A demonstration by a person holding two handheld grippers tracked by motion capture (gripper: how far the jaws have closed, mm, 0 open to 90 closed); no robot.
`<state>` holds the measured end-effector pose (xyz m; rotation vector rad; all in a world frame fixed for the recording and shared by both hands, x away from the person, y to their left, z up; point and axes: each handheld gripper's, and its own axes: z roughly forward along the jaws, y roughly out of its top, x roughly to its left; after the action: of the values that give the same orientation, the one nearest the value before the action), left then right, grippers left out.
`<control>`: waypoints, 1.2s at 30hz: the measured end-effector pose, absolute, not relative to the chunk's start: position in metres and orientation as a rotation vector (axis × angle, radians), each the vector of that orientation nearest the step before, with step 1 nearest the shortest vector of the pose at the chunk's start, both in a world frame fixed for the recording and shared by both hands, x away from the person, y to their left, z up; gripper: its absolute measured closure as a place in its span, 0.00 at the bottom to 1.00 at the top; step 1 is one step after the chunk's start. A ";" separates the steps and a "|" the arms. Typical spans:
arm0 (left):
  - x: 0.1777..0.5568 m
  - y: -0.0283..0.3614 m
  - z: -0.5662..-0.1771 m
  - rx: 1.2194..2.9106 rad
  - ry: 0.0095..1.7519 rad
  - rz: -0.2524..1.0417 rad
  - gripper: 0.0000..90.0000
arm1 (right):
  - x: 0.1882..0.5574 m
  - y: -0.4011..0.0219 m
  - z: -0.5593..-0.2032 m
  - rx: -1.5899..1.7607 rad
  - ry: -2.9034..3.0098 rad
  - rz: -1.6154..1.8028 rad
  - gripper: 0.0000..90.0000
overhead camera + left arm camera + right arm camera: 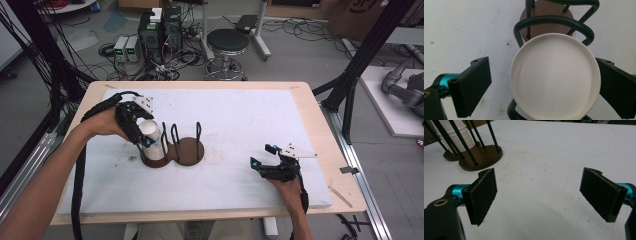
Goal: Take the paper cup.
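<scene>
- We see a wide white foam sheet [240, 115] covering a pale wooden table [320, 120]; both grippers work over it, and it spreads ahead of and below each pair of jaws.
- A dark brown wooden rack base with black bent-wire hoops [187, 149] stands on the sheet just right of our left gripper and well off to the left of our right gripper, ahead and to the left in the right gripper view [480, 156].
- A white round ceramic plate [152, 140] stands on edge in the rack's leftmost slot, directly between the jaws of the left gripper; in the left gripper view its face [555, 77] looks toward us, with a black hoop behind its top edge and another at its lower edge.
- Our left gripper [543, 86] has its jaws spread to either side of the plate: the right jaw sits at the rim or just beside it, though we cannot tell whether it touches, and the left jaw stands clear with white sheet showing in the gap, so the grip is released.
- Our right gripper [546, 195] rests low over the sheet, jaws wide apart and holding nothing.
</scene>
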<state>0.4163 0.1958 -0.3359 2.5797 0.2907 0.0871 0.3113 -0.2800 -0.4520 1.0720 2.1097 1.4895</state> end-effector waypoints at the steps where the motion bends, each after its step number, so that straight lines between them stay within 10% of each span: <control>1: 0.416 0.196 -0.336 2.580 0.291 0.085 0.05 | 0.311 -0.280 -0.452 1.071 2.109 1.489 0.16; 4: 0.416 0.197 -0.336 2.585 0.274 0.064 0.24 | 0.312 -0.280 -0.452 1.072 2.110 1.485 0.16; 11: 0.414 0.200 -0.335 2.587 0.279 0.047 0.33 | 0.312 -0.280 -0.452 1.078 2.113 1.483 0.16; 36: 0.410 0.208 -0.294 2.531 0.353 0.073 0.35 | 0.312 -0.279 -0.452 1.078 2.117 1.477 0.16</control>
<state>0.4096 0.2082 -0.2940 2.5313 0.3525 0.0732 0.3121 -0.2793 -0.4519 1.0775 2.1166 1.4772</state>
